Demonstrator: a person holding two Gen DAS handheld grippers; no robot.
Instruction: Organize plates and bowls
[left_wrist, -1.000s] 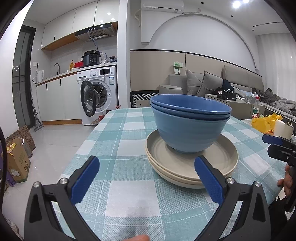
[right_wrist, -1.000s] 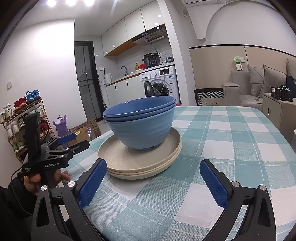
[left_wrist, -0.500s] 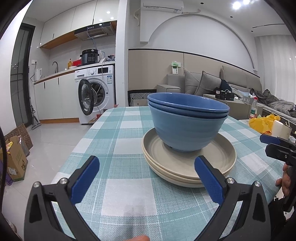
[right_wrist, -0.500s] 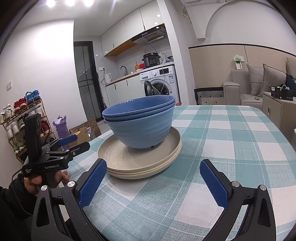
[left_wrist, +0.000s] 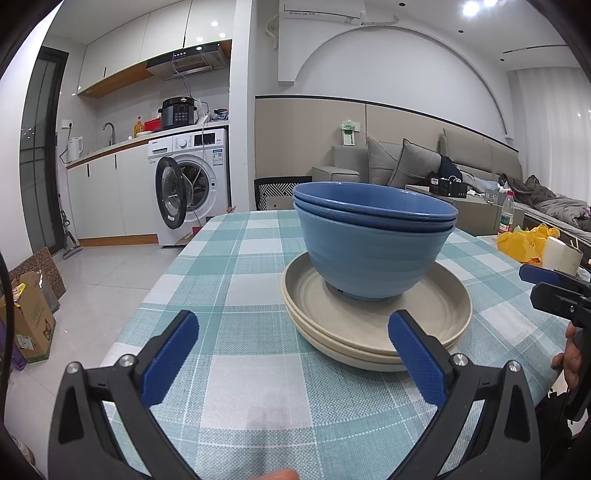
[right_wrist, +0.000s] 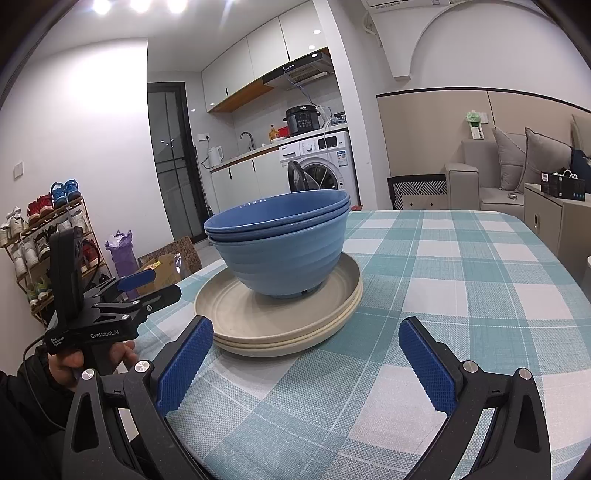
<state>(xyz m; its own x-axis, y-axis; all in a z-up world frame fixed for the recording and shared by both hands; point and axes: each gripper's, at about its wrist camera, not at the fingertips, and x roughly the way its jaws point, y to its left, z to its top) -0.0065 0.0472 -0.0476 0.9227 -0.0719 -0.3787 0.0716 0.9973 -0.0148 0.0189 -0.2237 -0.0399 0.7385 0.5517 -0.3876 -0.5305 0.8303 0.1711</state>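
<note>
Nested blue bowls (left_wrist: 373, 243) (right_wrist: 280, 251) stand upright inside a stack of beige plates (left_wrist: 424, 325) (right_wrist: 258, 325) on a teal checked tablecloth (left_wrist: 240, 266) (right_wrist: 461, 280). My left gripper (left_wrist: 291, 354) is open, its blue pads empty, just short of the plates' near rim. My right gripper (right_wrist: 306, 362) is open too and holds nothing; it hovers over the cloth in front of the plates. In each wrist view the other gripper shows at the table's edge, held in a hand.
The table's edge drops to a tiled floor with a cardboard box (left_wrist: 29, 317) on the left. A yellow bag (left_wrist: 524, 243) and a white roll (left_wrist: 561, 254) lie beyond the table's far right. A shoe rack (right_wrist: 40, 236) stands behind the left gripper.
The left gripper has dropped slightly and eased a little toward the stack. The right gripper has barely moved. Bowls and plates stay put.
</note>
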